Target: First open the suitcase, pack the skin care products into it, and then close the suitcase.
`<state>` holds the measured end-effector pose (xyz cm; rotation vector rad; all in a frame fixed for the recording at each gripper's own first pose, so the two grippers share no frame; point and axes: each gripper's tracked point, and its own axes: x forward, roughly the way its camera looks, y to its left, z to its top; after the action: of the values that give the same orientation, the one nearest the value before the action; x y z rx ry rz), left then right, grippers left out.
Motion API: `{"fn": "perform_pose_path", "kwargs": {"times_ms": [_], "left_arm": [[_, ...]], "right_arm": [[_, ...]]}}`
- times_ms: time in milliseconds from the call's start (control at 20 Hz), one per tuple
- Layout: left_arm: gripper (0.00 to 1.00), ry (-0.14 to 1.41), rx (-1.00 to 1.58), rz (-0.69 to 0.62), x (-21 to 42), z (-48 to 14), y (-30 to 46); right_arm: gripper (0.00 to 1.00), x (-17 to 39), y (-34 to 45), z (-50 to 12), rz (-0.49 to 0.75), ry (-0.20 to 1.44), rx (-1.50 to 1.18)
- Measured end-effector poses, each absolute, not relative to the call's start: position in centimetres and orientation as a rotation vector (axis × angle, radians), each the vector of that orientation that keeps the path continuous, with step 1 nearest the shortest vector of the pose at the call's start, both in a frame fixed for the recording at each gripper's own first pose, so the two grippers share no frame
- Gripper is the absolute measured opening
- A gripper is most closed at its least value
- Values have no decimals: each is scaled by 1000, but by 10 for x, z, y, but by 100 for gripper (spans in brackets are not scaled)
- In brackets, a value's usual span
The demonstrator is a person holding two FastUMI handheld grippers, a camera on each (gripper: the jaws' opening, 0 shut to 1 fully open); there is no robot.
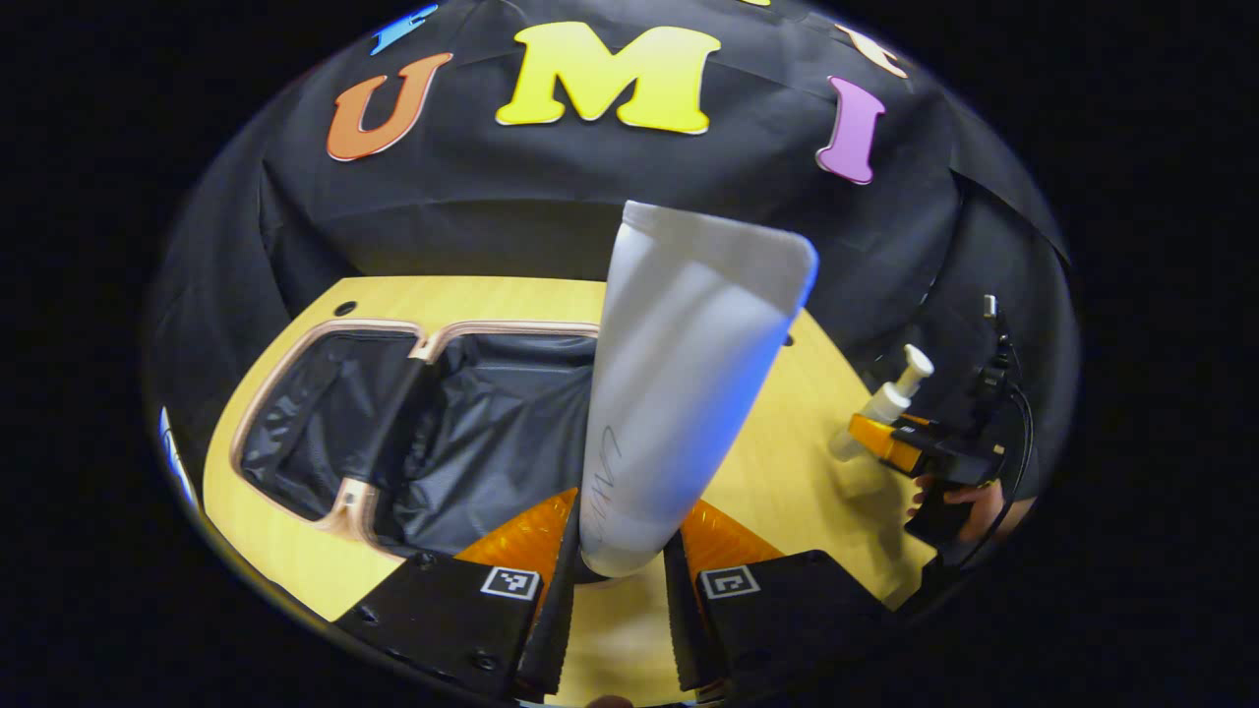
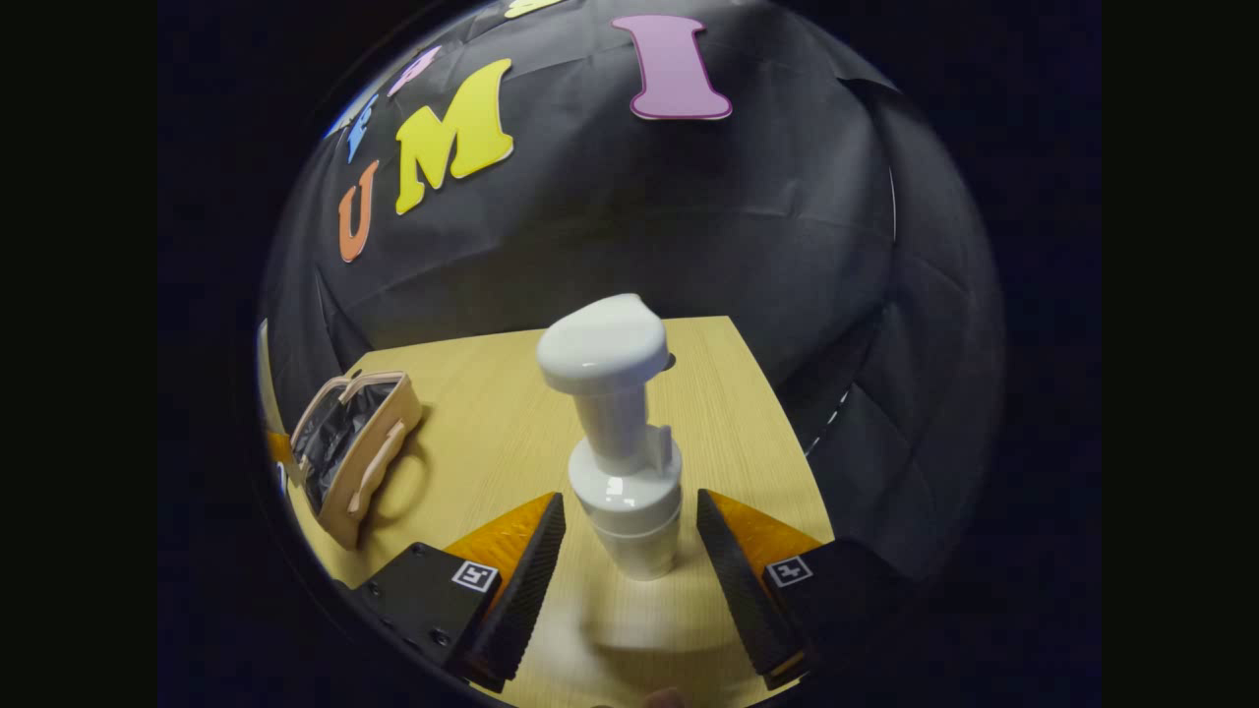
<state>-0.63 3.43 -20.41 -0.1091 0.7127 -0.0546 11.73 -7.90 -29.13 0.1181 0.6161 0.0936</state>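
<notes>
Left gripper view: left gripper (image 1: 622,580) clamps a smooth white tube (image 1: 679,393) with illegible handwriting, above the open black-lined suitcase (image 1: 433,433). Right gripper (image 2: 629,560), open, flanks a white pump bottle (image 2: 625,442) on the wooden desk (image 2: 492,433).

White tube (image 1: 679,393), white pump bottle (image 2: 622,442), tan suitcase (image 2: 369,462) with shiny black lining (image 1: 492,433), light wood-grain desk (image 2: 492,413).

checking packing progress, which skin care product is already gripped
The white tube: the left hand-held gripper has both fingers pressed on its lower end. The pump bottle stands between the right hand-held gripper's open fingers, with gaps either side.
</notes>
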Motion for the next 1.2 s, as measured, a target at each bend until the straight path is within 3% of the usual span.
{"fn": "perform_pose_path", "kwargs": {"times_ms": [100, 150, 350, 550, 800, 1200], "left_arm": [[45, 746, -128, -36, -5, -205, 64], [45, 768, -149, -31, -4, -204, 77], [45, 854, -216, -62, 8, -223, 109], [45, 978, -182, -115, 21, -250, 125], [45, 1229, -164, -213, 19, -292, 125], [45, 1560, -263, -310, 14, -338, 131]], "right_arm": [[78, 121, -81, -300, 70, 643, 113], [66, 123, -82, -299, 61, 644, 117], [51, 123, -85, -296, 28, 643, 88], [47, 107, -76, -263, 45, 633, 112], [46, 62, -32, -216, 206, 654, 150], [46, -13, 24, -161, 327, 670, 159]]}}
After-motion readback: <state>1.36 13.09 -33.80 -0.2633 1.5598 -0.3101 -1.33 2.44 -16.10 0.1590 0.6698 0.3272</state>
